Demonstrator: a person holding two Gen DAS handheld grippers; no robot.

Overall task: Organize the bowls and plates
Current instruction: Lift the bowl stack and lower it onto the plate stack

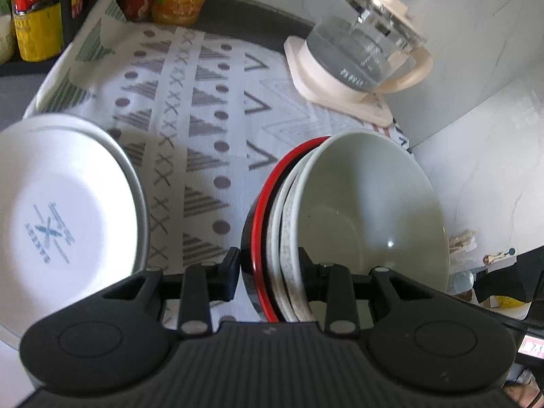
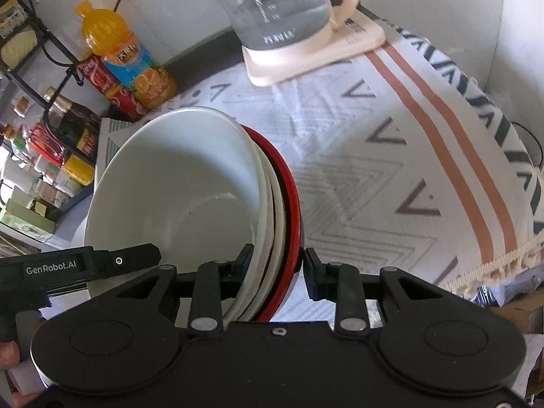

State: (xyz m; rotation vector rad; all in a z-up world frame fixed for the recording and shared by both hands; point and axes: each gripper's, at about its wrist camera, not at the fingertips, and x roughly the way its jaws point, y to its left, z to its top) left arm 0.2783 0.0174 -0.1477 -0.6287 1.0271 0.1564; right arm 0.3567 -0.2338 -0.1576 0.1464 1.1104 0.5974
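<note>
left gripper (image 1: pixel 270 268): fingers clamped across the near rim of a nested bowl stack (image 1: pixel 340 221), one finger outside the red-and-black bowl (image 1: pixel 260 204), the other inside the pale grey-green bowl (image 1: pixel 374 204). white bowls (image 1: pixel 289 210) sandwiched between those two. the stack is tipped on edge, openings facing right in the left wrist view.

right gripper (image 2: pixel 275 268): straddles the same stack (image 2: pixel 190 197) from the opposite side. its left finger touches the inner wall of the top bowl; the right finger (image 2: pixel 314 275) stands just off the red rim (image 2: pixel 289 187), a gap showing, so not pinched shut.

white plates (image 1: pixel 61 210), also on edge, underside with a blue mark facing the camera, at the cloth's left side.

patterned cloth (image 1: pixel 210 108) covers the counter. glass kettle (image 1: pixel 360 47) with water sits on its cream base at the far right corner. orange juice bottle (image 2: pixel 132 64) and cola bottle (image 2: pixel 102 85) at the far left edge.
</note>
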